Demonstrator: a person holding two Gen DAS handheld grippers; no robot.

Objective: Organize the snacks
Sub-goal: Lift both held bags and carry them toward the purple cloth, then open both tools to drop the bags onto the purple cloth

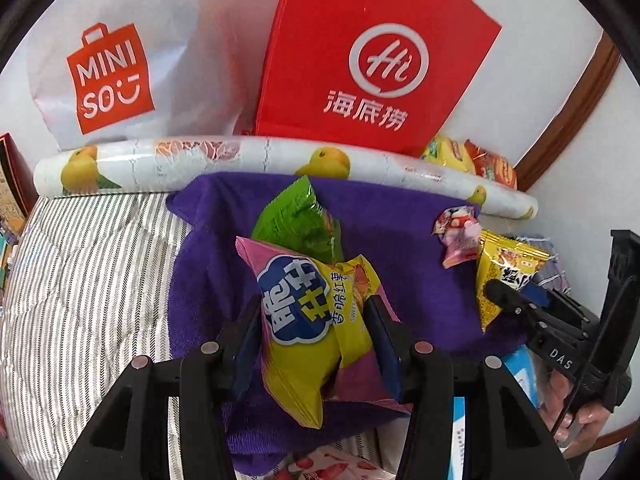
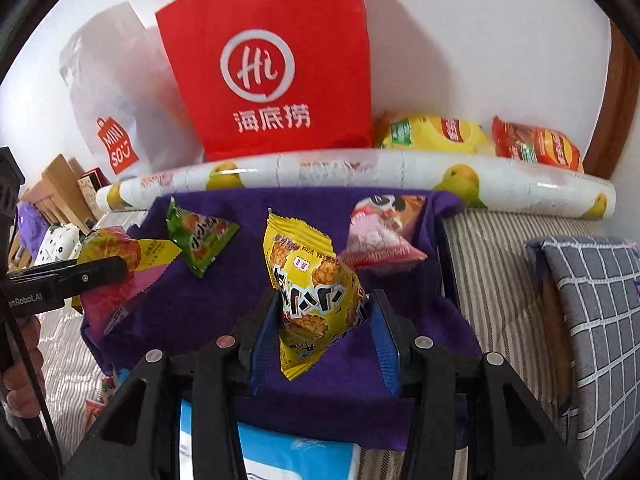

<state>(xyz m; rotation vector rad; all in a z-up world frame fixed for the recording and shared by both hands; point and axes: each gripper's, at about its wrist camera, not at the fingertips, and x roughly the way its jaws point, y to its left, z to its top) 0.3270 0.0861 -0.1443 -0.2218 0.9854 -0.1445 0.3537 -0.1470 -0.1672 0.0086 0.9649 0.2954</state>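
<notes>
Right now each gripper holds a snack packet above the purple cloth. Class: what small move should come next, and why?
Probably lower both packets onto bare purple cloth and let go. The left gripper is clamped on the pink-and-yellow crisp packet, the right gripper on the yellow rice-cracker packet; the green packet and pink packet already lie there.

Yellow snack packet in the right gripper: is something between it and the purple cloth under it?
Nothing visible. The right gripper is shut on the yellow snack packet, and the purple cloth directly below shows bare. The pink packet and green packet lie apart, further back on the cloth.
</notes>
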